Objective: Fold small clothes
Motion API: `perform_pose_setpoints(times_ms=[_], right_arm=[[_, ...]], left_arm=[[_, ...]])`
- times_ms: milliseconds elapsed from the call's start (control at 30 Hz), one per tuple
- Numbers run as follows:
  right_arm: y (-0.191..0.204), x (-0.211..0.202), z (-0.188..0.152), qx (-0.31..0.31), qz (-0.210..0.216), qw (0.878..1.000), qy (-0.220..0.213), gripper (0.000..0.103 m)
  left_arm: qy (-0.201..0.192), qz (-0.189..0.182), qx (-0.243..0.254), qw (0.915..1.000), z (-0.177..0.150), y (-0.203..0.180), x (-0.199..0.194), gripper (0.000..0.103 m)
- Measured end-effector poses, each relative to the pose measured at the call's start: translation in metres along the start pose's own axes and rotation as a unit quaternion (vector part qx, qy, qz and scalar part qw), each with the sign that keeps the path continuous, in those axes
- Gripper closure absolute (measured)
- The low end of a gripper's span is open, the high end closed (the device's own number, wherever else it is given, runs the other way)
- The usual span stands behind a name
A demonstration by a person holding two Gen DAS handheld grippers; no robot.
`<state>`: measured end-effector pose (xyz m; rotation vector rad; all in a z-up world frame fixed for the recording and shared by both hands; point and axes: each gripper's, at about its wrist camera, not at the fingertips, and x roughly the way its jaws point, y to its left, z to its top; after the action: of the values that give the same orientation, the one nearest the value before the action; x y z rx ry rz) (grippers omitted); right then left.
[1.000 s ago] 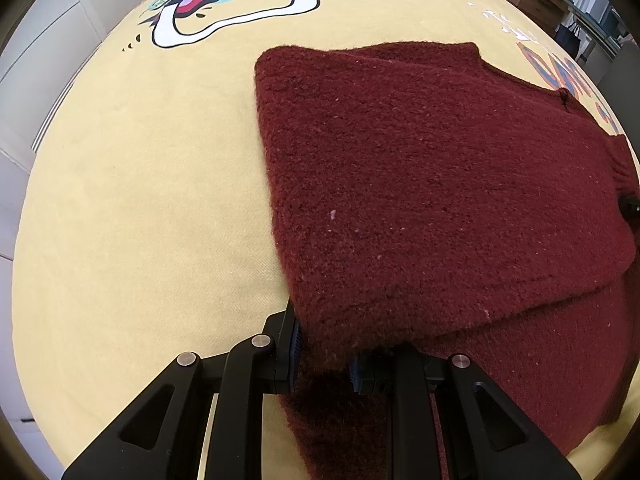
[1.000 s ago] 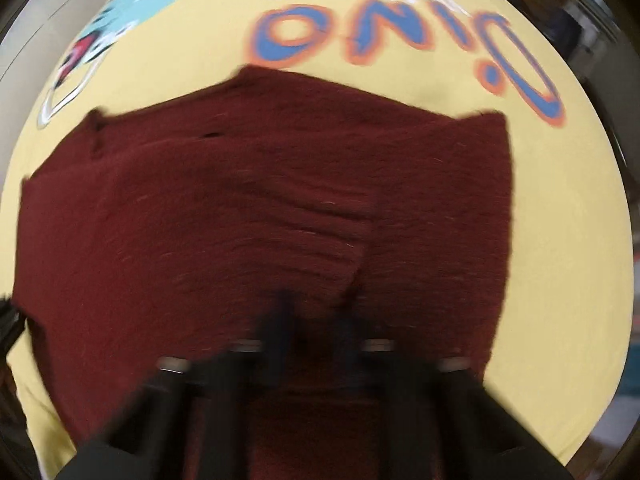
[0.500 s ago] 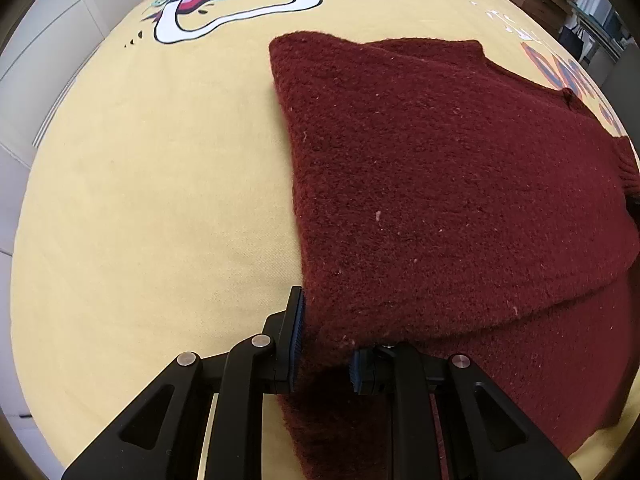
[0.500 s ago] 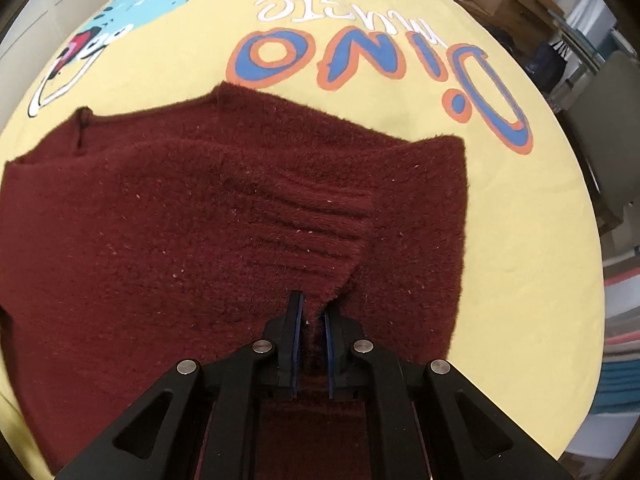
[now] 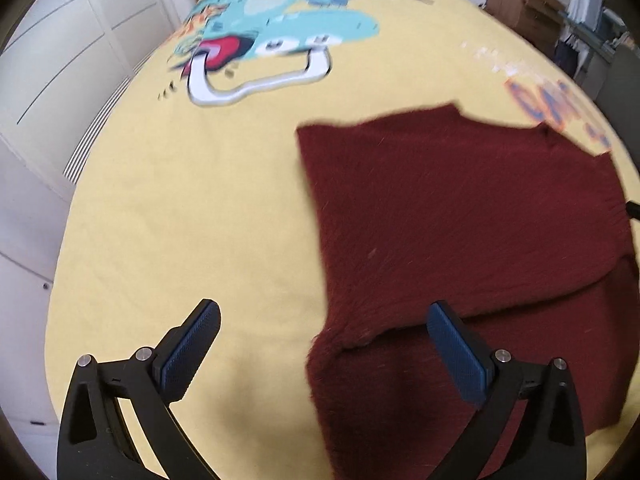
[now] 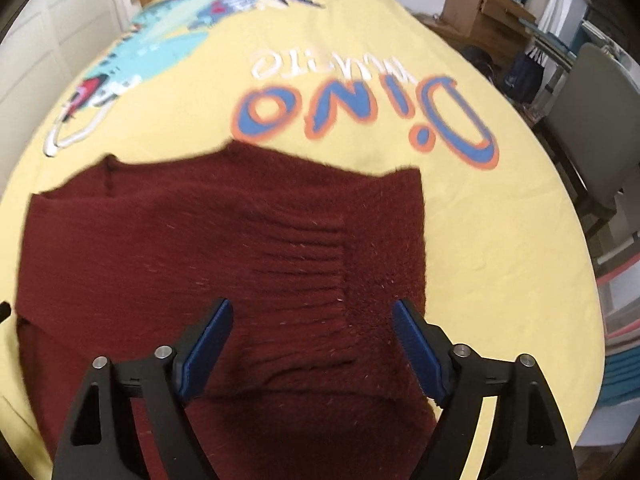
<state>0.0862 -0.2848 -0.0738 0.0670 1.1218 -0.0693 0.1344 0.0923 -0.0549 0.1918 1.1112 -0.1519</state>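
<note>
Both grippers wide above sweater (image 6: 224, 248)

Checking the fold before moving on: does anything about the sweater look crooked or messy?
Slightly. The dark red sweater lies folded on the yellow blanket, but the top layer's near edge runs slanted, leaving an uneven strip of the lower layer showing. Nothing looks damaged or spilled.

Motion blur is smearing the dinosaur print (image 5: 276, 36) and the lettering (image 6: 360, 116) on the yellow blanket (image 5: 180, 208). The maroon sweater (image 5: 460, 216) is running off the left view's bottom edge, its folded-under layers staying hidden.
</note>
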Motion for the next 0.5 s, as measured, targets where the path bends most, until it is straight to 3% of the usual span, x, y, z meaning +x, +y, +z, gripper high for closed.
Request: perform_pose_setpoints(times_ms=[100, 233, 367, 500], right_arm=[[0.011, -0.022, -0.001, 0.000, 0.017, 1.000, -0.024, 0.000], [0.033, -0.042, 0.000, -0.007, 0.038, 0.998, -0.055, 0.000], [0.062, -0.040, -0.009, -0.028, 0.031, 0.997, -0.065, 0.000], [0.082, -0.009, -0.023, -0.048, 0.028, 0.998, -0.041, 0.000]], left_arm=[[-0.030, -0.020, 0.004, 0.9993, 0.016, -0.017, -0.017, 0.001], [-0.058, -0.045, 0.010, 0.9972, 0.028, -0.044, -0.016, 0.001], [-0.041, -0.064, 0.019, 0.9969, 0.036, -0.078, 0.013, 0.001], [-0.012, -0.070, -0.008, 0.9975, 0.024, -0.090, 0.047, 0.001]])
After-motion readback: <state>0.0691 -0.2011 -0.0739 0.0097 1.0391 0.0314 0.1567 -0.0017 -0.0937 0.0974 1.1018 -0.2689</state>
